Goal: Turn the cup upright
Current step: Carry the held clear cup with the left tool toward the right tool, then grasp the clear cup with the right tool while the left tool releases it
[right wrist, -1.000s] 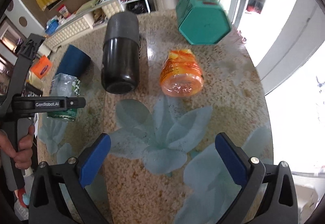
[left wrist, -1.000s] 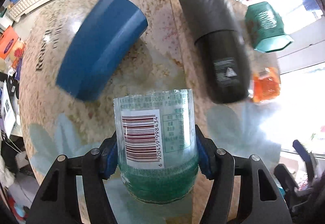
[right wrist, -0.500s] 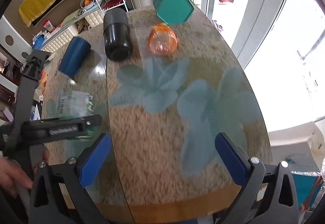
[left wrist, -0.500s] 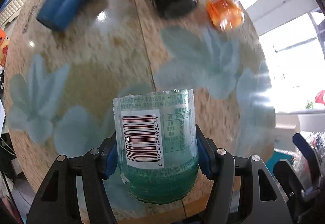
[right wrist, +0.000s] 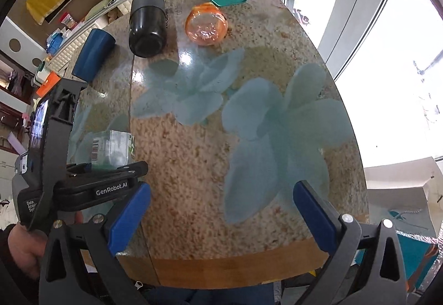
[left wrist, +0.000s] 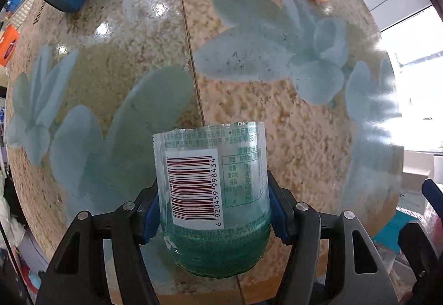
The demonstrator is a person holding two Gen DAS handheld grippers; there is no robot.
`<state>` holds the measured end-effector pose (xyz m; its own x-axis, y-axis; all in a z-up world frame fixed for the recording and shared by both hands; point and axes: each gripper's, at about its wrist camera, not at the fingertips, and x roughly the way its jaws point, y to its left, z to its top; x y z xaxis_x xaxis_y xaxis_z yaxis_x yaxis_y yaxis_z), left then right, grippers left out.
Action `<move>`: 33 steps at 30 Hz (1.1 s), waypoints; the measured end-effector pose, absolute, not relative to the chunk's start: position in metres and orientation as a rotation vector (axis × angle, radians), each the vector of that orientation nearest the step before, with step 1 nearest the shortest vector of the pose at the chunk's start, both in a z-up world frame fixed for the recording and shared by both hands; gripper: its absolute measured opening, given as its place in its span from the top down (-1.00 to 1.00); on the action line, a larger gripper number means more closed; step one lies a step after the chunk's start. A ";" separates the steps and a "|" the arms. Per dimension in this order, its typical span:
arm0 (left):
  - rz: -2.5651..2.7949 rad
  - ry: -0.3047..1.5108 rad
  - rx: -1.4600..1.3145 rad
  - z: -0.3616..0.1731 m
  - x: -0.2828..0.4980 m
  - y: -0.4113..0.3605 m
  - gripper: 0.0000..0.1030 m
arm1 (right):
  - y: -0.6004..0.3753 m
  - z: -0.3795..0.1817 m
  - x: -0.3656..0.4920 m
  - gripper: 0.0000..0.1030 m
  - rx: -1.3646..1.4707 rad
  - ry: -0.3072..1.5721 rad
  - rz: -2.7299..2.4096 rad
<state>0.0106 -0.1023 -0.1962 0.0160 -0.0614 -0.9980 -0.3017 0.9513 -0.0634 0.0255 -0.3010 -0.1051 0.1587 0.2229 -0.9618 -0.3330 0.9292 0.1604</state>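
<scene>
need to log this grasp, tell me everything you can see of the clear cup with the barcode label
The clear cup looks like thin transparent plastic, seemingly cut from a bottle, with an uneven open rim at the far end and a green-tinted ribbed base nearest the camera. A wrap label carries a red barcode on a white patch and a printed table. The left gripper is shut on it, blue pads pressing both sides just above the green band. In the right wrist view it sits over the near left part of the table; table contact cannot be told.
</scene>
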 end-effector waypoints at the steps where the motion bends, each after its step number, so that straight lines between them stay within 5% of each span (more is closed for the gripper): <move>1: 0.203 1.548 -0.281 -0.197 0.013 -0.105 -0.33 | -0.302 -0.106 0.026 -1.00 -0.095 1.358 0.403; 5: 0.237 1.552 -0.257 -0.213 0.017 -0.122 -0.37 | -0.309 -0.109 0.030 -1.00 -0.088 1.369 0.420; 10: 0.237 1.579 -0.265 -0.222 0.021 -0.130 -0.86 | -0.313 -0.110 0.035 -1.00 -0.074 1.375 0.443; 33: 0.106 1.439 -0.375 -0.154 -0.022 -0.077 -1.00 | -0.261 -0.102 0.041 -1.00 -0.057 1.403 0.512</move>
<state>-0.0216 -0.0774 -0.1544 0.1379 -0.1525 -0.9786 -0.2938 0.9373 -0.1874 0.0410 -0.2610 -0.1023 0.0777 0.3087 -0.9480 -0.3748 0.8901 0.2592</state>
